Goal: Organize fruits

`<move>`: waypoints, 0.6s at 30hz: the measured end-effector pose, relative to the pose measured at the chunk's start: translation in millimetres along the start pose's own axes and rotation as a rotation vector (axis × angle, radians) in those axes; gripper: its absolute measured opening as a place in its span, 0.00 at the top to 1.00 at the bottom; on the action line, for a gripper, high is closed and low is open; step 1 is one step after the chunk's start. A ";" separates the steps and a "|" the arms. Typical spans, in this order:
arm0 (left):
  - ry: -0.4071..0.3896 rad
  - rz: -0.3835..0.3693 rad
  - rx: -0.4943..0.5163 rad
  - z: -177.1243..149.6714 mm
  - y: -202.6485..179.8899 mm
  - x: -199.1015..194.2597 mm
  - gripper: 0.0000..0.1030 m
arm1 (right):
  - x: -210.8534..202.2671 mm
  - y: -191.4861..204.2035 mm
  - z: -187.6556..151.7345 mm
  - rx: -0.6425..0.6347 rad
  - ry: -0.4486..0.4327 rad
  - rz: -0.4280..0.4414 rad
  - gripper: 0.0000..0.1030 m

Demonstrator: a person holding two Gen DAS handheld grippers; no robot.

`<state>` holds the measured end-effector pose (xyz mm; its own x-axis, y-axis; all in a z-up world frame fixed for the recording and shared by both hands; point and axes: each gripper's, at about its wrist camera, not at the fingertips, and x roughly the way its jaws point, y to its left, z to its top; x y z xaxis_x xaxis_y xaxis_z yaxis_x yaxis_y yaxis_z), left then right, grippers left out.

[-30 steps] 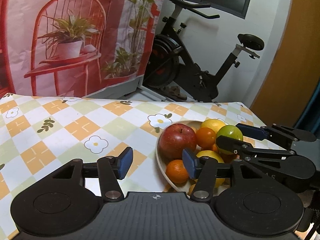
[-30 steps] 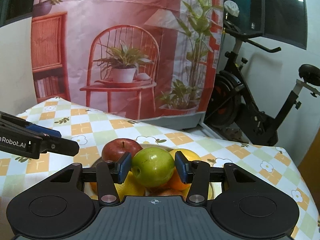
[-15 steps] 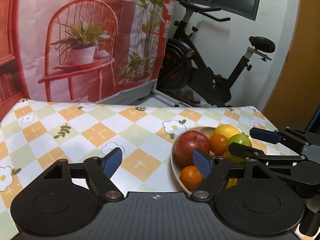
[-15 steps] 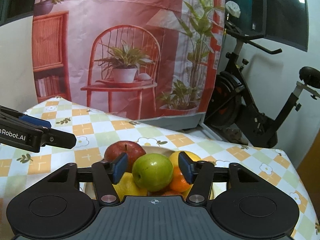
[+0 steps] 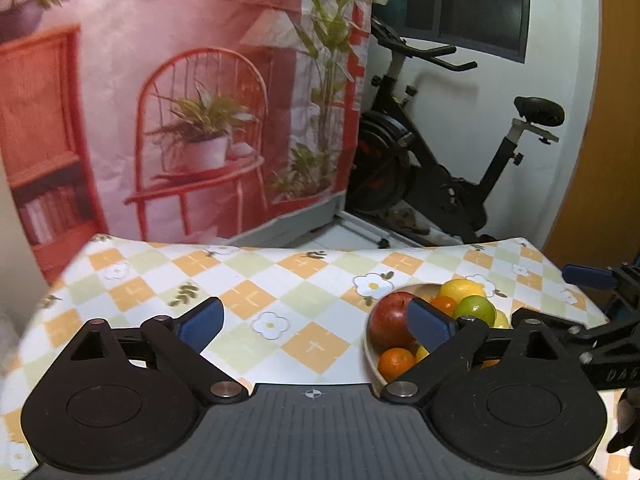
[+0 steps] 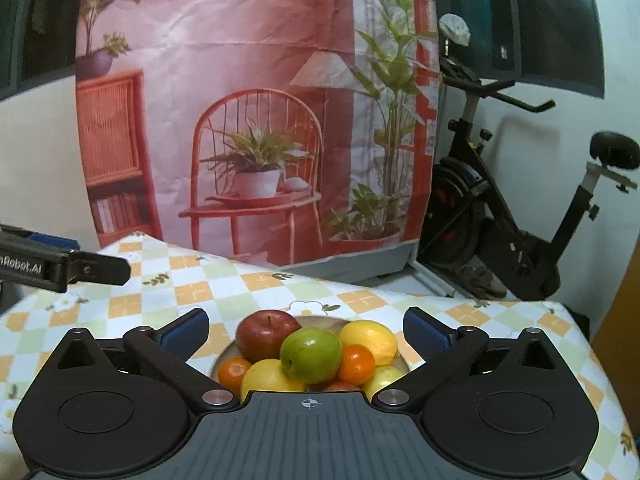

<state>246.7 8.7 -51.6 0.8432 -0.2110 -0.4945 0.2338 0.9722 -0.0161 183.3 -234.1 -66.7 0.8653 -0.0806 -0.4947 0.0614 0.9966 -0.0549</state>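
Note:
A pale bowl [image 6: 320,322] on the checked tablecloth holds a heap of fruit. On top lies a green apple [image 6: 311,355], with a red apple [image 6: 267,334], lemons [image 6: 369,341] and small oranges [image 6: 357,364] around it. My right gripper [image 6: 306,330] hangs above the bowl, its jaws opening wide, and the fruit lies below and between them untouched. My left gripper [image 5: 316,324] is over bare cloth left of the bowl [image 5: 370,354], jaws opening, nothing between them. Its right finger overlaps the red apple [image 5: 390,324] in that view. The green apple [image 5: 476,310] shows behind.
A printed backdrop [image 6: 256,120] hangs behind the table and an exercise bike [image 6: 520,216] stands to the right. The checked tablecloth [image 5: 280,280] spreads left of the bowl. The left gripper's finger [image 6: 64,268] reaches in at the right view's left edge.
The right gripper let go of the green apple, which now rests on the pile, and its jaws spread wide. Both grippers rose and drew back; the left jaws also widened.

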 end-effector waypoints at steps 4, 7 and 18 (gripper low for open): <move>-0.019 -0.008 -0.012 1.1 -1.8 -23.2 0.00 | -20.5 -5.4 3.6 0.066 -0.018 -0.013 0.01; -0.034 0.024 -0.012 2.9 -4.9 -41.4 0.00 | -34.9 -7.9 6.5 0.104 -0.028 -0.015 0.01; -0.141 0.111 0.021 10.6 -26.5 -135.9 0.00 | -111.9 5.4 23.4 0.158 -0.049 -0.018 0.01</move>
<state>131.0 10.5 25.3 0.9238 -0.1157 -0.3650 0.1439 0.9883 0.0510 98.5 -219.3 8.6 0.8865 -0.1010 -0.4516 0.1508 0.9857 0.0754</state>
